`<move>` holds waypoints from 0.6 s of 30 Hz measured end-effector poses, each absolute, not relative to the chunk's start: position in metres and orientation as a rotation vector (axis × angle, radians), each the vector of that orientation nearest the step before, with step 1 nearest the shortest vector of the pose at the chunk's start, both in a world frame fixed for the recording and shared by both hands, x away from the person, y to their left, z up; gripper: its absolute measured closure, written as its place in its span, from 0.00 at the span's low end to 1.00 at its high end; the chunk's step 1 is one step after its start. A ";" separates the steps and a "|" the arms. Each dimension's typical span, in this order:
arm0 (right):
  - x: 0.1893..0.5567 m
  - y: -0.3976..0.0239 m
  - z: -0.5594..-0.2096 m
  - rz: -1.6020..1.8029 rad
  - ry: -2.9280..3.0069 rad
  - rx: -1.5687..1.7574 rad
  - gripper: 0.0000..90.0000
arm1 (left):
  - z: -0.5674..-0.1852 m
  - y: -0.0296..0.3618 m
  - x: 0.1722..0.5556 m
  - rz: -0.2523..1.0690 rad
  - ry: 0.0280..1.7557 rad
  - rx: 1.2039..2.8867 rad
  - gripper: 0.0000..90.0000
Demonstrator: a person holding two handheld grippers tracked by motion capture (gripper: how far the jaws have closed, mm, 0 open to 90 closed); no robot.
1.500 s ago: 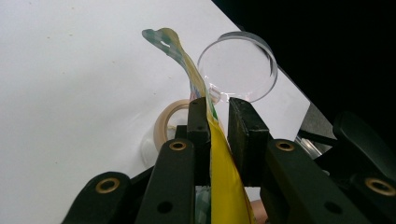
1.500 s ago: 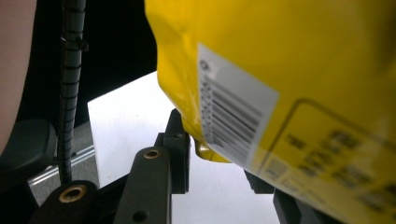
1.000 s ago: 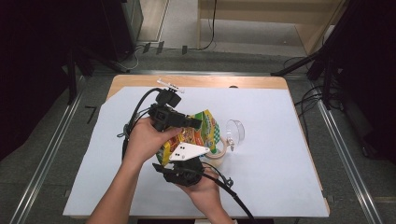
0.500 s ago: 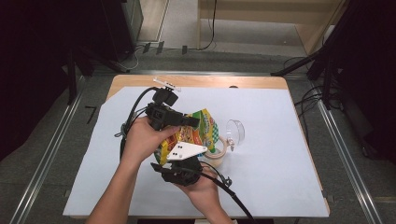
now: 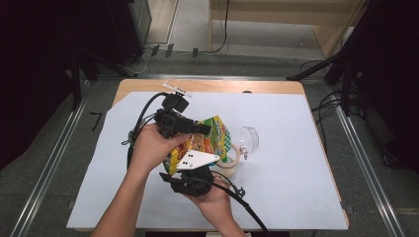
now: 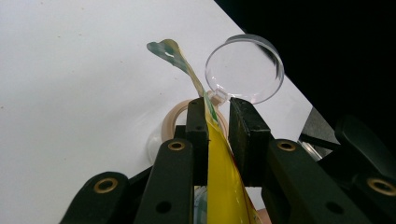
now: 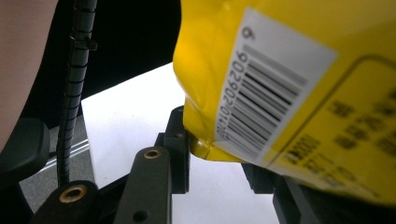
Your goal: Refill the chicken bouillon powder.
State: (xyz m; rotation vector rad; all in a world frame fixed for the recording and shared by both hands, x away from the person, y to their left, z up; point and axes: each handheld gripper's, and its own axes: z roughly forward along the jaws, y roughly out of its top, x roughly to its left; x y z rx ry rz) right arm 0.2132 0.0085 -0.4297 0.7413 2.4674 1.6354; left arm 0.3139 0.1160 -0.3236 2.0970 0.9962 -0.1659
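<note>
A yellow snack bag (image 5: 213, 136) with a colourful print is held up over the white table cover between my two grippers. My left gripper (image 5: 203, 129) reaches in from the left at the bag's upper edge. In the left gripper view the bag's thin edge (image 6: 220, 186) runs between the pads of the left gripper (image 6: 218, 105), pinched there. From below, my right gripper (image 5: 197, 170) takes the bag's bottom corner. In the right gripper view the barcode side of the bag (image 7: 289, 70) sits between the jaws of the right gripper (image 7: 219, 144), and one jaw is hidden behind it.
A clear round plastic cup (image 5: 249, 138) lies on its side just right of the bag, also seen as the clear cup (image 6: 245, 70). A roll of tape (image 5: 229, 165) rests beside it on the white cover (image 5: 286, 182). Cables trail from both grippers.
</note>
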 end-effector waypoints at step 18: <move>0.214 0.008 -0.430 1.621 2.468 0.725 0.76 | -0.324 0.116 0.314 -0.164 0.991 2.100 0.87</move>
